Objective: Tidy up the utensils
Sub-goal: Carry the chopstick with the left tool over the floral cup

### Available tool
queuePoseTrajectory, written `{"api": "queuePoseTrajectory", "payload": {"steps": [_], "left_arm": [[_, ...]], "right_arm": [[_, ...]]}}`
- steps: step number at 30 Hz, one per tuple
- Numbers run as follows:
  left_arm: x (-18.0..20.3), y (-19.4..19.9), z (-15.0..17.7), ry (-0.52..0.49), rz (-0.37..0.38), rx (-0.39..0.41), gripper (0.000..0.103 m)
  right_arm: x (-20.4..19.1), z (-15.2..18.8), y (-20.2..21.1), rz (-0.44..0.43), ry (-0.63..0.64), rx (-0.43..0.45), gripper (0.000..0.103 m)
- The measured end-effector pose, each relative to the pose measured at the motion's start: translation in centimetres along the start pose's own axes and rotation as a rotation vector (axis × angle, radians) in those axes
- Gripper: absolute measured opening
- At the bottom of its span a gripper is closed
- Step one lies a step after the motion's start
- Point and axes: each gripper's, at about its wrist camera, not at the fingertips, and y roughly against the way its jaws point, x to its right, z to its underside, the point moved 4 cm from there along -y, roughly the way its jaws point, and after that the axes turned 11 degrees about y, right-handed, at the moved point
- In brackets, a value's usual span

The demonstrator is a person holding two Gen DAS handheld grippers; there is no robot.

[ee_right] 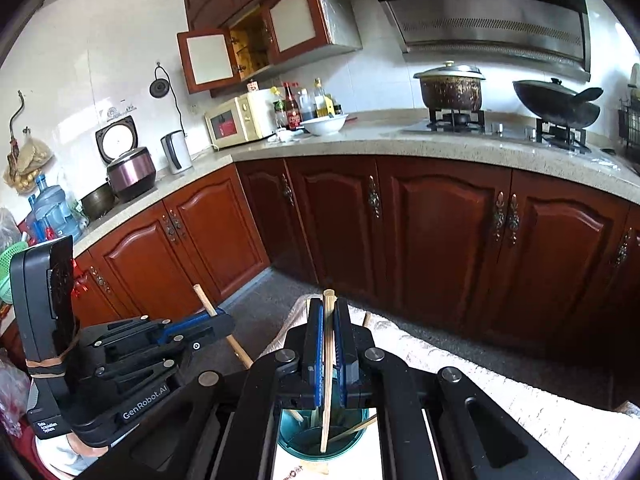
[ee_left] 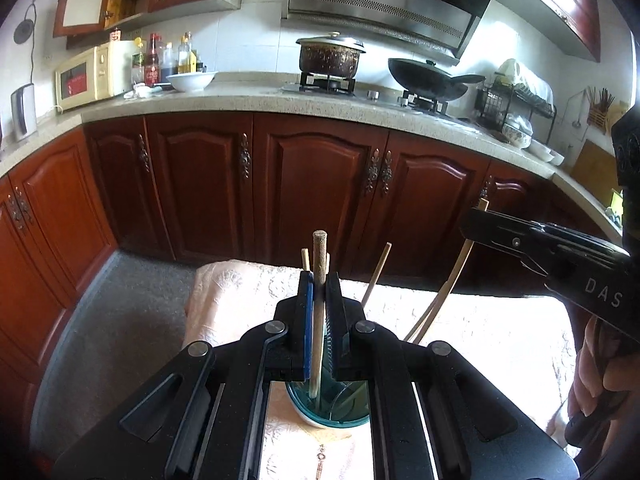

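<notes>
A teal utensil cup (ee_left: 332,408) stands on a pale patterned cloth (ee_left: 248,292); it also shows in the right wrist view (ee_right: 320,436). My left gripper (ee_left: 319,280) is shut on a thick wooden stick (ee_left: 319,256) whose lower end is inside the cup. My right gripper (ee_right: 329,308) is shut on a thin bamboo chopstick (ee_right: 328,360) that also reaches into the cup. Other chopsticks (ee_left: 440,300) lean out of the cup. The right gripper shows at the right of the left wrist view (ee_left: 480,224), and the left gripper shows in the right wrist view (ee_right: 224,320).
Dark red cabinets (ee_left: 312,192) and a speckled counter (ee_left: 248,100) run behind. On it stand a microwave (ee_left: 92,72), bottles, a white bowl (ee_left: 191,80), a pot (ee_left: 330,56), a wok (ee_left: 430,78) and a dish rack (ee_left: 516,108). Grey floor (ee_left: 120,320) lies left.
</notes>
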Motion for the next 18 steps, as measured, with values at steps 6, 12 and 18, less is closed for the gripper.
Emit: {"api": "queuePoseTrajectory", "payload": {"steps": [6,12,18], "left_arm": [[-0.1,-0.9,0.1,0.008,-0.005,-0.012,0.004],[-0.1,-1.9,0.6,0.012,-0.009,-0.035,0.004],[-0.1,-2.9,1.2,0.01,-0.016,-0.054,0.004]], "right_arm": [[0.5,0.9,-1.0,-0.008,-0.019,-0.014,0.005],[1.0,2.6,-2.1,-0.02,-0.054,-0.041,0.005],[1.5,4.3,-3.5,-0.022,-0.083,-0.077,0.005]]}}
